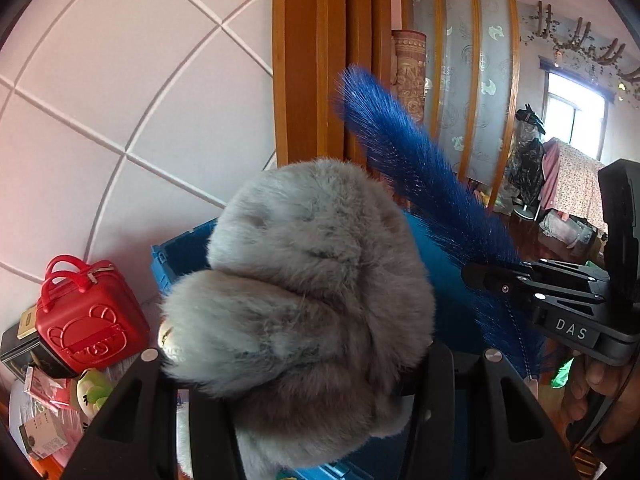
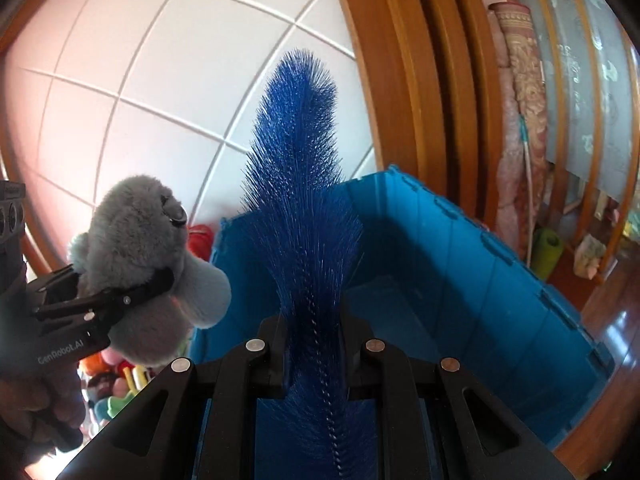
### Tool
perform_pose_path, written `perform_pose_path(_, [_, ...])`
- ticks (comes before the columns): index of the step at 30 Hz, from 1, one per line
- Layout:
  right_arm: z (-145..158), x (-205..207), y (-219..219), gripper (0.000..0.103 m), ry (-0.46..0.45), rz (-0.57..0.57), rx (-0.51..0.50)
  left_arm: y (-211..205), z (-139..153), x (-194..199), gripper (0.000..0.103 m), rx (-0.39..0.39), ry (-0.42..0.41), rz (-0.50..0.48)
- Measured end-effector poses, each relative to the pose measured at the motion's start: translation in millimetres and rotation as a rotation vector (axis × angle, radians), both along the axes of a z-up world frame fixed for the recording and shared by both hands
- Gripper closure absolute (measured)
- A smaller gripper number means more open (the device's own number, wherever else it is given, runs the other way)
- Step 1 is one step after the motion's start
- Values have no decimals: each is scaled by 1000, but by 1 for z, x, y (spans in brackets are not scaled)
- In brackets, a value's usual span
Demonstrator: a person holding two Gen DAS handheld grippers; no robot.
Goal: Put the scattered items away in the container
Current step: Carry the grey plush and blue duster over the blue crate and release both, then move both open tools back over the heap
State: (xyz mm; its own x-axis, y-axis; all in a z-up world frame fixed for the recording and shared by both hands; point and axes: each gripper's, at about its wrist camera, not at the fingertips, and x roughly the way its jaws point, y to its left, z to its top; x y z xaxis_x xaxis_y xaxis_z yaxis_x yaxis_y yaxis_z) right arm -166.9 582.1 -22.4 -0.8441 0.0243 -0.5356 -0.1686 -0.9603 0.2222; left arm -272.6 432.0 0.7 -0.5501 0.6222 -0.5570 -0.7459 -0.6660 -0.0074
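My left gripper [image 1: 316, 360] is shut on a grey plush toy [image 1: 304, 296], which fills the middle of the left wrist view; it also shows in the right wrist view [image 2: 136, 252], held by the left gripper [image 2: 160, 280]. My right gripper [image 2: 312, 328] is shut on a blue bristle brush [image 2: 304, 184] that stands upright; it also shows in the left wrist view [image 1: 416, 172], held by the right gripper [image 1: 476, 276]. An open blue plastic crate [image 2: 480, 264] sits just ahead of and below both grippers. Its floor looks bare.
A red toy case [image 1: 88, 316], small boxes and a green-white toy [image 1: 94, 392] lie left of the crate. Colourful soft toys [image 2: 116, 380] lie below the plush. A tiled white wall and a wooden door frame [image 2: 404, 92] stand behind the crate.
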Motion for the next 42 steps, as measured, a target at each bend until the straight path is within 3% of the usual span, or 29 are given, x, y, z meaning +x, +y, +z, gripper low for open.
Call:
perform_pose_path(9, [10,-22,-1,87,40,34,20,29,-3,-11,57,-2,-3,-2])
perform_pose_path(19, [13,-53,-6,85,42,55,23,27,-7,-25,54,15,-14,17])
perform_pose_path(20, [12,-54,-4,77,44,43,30,27,-7,-27,51,28,-23,14])
perform_pose_path(21, [12,-55,-2,69,47,24,42,29,-6,-29,37,34,-33,12])
perform_pose_path(22, [11,-56,-1,36,48,7,52,33,-6,-32,13,31,-39,18])
perform_pose_path(23, [12,-54,1,0,55,-12,55,34,-5,-33,3,33,-36,33])
perform_pose_path(29, [11,-50,10,1,69,-49,70,27,-10,-34,0,21,-37,65])
perform_pose_path(42, [5,-32,-12,1,67,6,35,-55,-29,-20,0,-4,-48,170])
